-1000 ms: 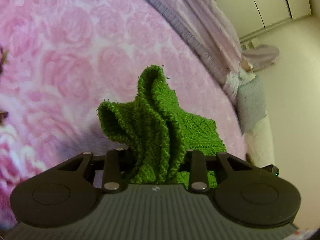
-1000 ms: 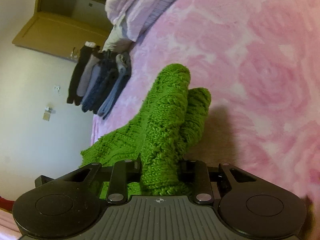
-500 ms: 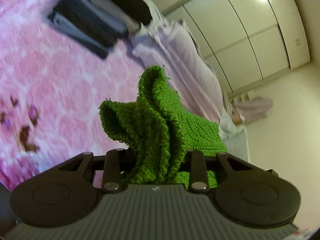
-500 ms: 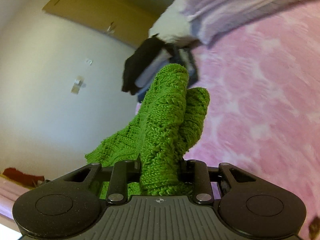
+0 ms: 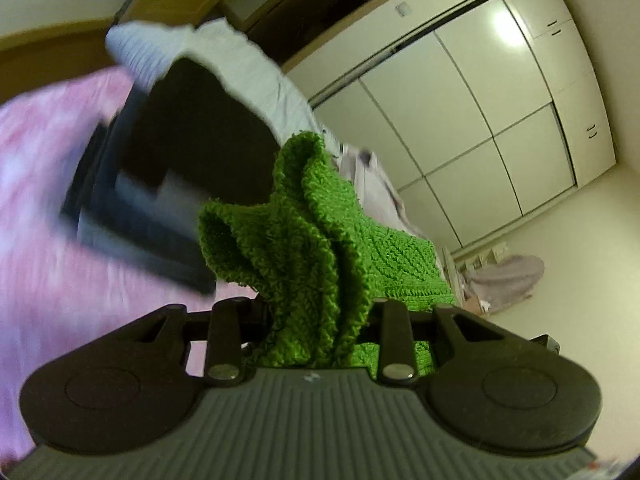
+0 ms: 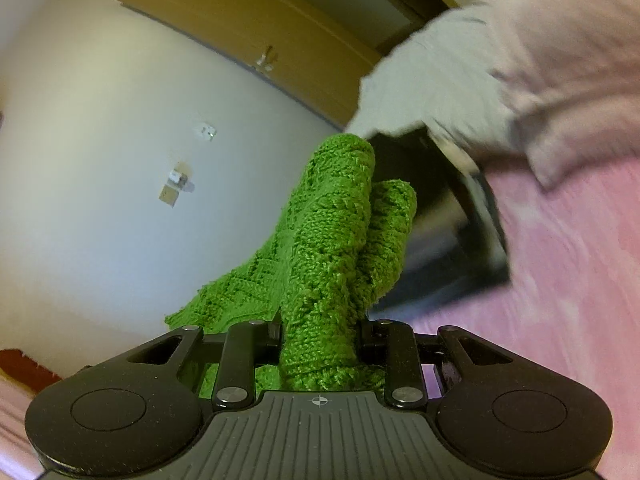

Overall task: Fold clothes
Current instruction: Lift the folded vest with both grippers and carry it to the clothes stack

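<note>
A green knitted garment (image 5: 304,240) is bunched between the jaws of my left gripper (image 5: 314,320), which is shut on it; more of the knit hangs away to the right. In the right wrist view the same green knit (image 6: 340,248) stands up in thick folds out of my right gripper (image 6: 320,332), also shut on it, with a flat part trailing to the left. The fingertips of both grippers are buried in the fabric. Both grippers are lifted above the pink rose-patterned bed cover (image 5: 36,184).
A stack of dark folded clothes (image 5: 176,184) lies on the bed just ahead, also seen as the dark stack (image 6: 444,216). A pale lilac quilt (image 6: 520,60) is heaped behind it. White wardrobe doors (image 5: 480,120), a wooden door (image 6: 248,28) and a floor bundle (image 5: 508,280) surround the bed.
Both grippers rose and swung forward with the green knit still held; the views tipped up from the pink cover to the walls, and the dark stack of clothes came much closer.
</note>
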Demonstrator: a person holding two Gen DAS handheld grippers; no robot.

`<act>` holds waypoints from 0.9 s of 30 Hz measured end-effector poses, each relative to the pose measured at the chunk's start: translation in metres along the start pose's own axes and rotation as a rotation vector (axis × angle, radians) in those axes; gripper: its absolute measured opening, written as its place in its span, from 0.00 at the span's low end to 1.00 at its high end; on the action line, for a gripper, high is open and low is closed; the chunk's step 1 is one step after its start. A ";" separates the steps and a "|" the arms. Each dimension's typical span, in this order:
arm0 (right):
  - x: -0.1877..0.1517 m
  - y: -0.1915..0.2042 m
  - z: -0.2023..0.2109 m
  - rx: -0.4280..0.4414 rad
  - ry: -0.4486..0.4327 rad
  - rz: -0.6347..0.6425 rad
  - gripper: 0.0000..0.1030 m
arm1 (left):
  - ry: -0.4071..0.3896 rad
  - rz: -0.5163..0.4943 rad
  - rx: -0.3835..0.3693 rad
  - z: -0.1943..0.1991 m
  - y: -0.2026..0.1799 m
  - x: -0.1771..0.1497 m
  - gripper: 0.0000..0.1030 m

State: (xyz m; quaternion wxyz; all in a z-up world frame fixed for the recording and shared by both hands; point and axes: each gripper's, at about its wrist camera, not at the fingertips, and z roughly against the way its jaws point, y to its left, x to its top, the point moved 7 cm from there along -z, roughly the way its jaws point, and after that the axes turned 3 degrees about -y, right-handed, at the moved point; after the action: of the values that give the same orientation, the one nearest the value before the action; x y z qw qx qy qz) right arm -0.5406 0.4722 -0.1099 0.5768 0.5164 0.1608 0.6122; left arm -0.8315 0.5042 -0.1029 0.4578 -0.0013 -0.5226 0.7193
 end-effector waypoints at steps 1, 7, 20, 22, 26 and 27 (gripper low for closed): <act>0.017 0.005 -0.018 0.006 -0.006 0.013 0.24 | -0.011 -0.006 -0.001 -0.011 0.002 0.022 0.27; 0.120 0.024 -0.106 0.042 -0.049 0.109 0.24 | -0.094 -0.076 -0.012 -0.066 0.002 0.134 0.27; 0.172 -0.025 -0.203 0.012 0.003 0.094 0.25 | -0.072 -0.051 0.050 -0.147 0.056 0.179 0.28; 0.173 -0.036 -0.212 0.007 0.015 0.088 0.25 | -0.060 -0.037 0.060 -0.154 0.068 0.180 0.28; 0.172 -0.052 -0.227 0.001 0.030 0.067 0.25 | -0.052 -0.037 0.074 -0.164 0.081 0.181 0.28; 0.171 -0.055 -0.230 0.002 0.029 0.067 0.25 | -0.052 -0.037 0.076 -0.166 0.084 0.182 0.28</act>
State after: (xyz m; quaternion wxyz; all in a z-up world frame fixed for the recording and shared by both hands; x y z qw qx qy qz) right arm -0.6651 0.7289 -0.1723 0.5530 0.5131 0.1524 0.6385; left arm -0.9130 0.7463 -0.1551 0.4570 0.0445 -0.5066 0.7298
